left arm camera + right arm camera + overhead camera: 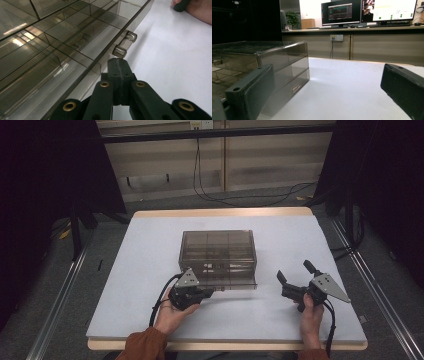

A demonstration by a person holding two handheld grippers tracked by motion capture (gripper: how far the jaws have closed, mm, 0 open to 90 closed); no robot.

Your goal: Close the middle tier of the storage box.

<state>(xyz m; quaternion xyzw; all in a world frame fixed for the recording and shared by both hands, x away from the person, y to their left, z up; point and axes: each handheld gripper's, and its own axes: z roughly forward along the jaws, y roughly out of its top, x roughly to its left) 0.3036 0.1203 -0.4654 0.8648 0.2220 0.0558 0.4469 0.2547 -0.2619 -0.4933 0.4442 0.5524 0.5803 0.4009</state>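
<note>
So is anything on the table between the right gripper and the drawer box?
Nothing visible. Bare white table lies between the open right gripper and the drawer box. The left gripper is at the box's front, off to the other side.

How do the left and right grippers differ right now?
The left gripper has its jaws shut, tips at the handle of the smoky drawer box; the right gripper has its jaws wide open with nothing between them. The left one is at the box front; the right one sits apart on the white table. Both are black and hand-held.
</note>
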